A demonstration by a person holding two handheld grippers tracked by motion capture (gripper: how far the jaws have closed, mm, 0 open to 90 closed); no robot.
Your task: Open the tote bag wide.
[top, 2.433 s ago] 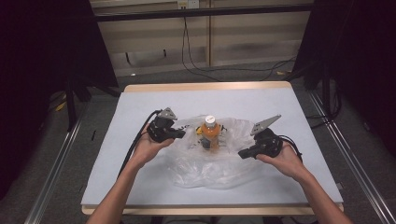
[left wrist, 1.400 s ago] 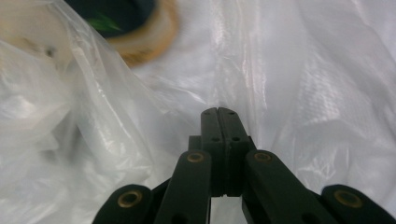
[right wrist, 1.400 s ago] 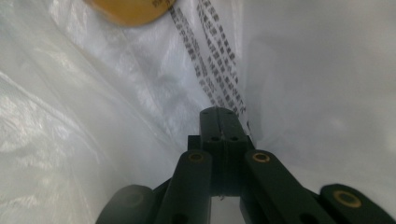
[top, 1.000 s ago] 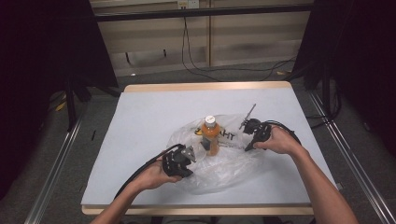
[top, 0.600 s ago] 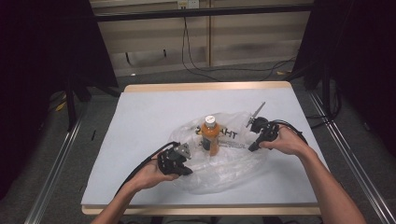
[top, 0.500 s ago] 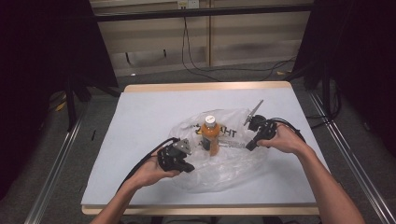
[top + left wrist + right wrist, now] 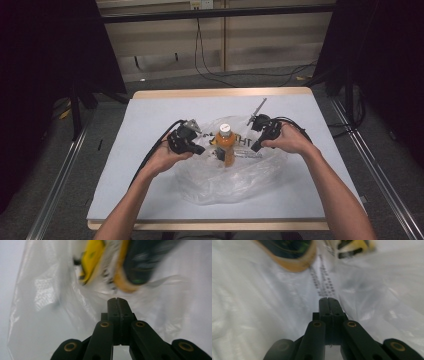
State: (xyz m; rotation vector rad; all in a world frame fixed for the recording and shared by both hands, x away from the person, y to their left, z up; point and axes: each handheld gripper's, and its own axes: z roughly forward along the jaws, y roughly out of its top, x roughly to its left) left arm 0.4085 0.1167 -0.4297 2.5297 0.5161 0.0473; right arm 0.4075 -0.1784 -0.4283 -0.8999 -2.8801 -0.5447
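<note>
Bottle point(image 7: 226, 145) stands upright between your two grippers, inside the clear plastic bag point(image 7: 235, 177), so the bagging seems nearly done; closing the bag's mouth is probably left. Your left gripper point(image 7: 199, 148) and right gripper point(image 7: 255, 146) each have jaws pressed together, pinching the bag film just beside the bottle. Free table point(image 7: 150, 112) lies beyond both grippers.

Plastic bag point(image 7: 235, 175) on white table point(image 7: 150, 115)
</note>
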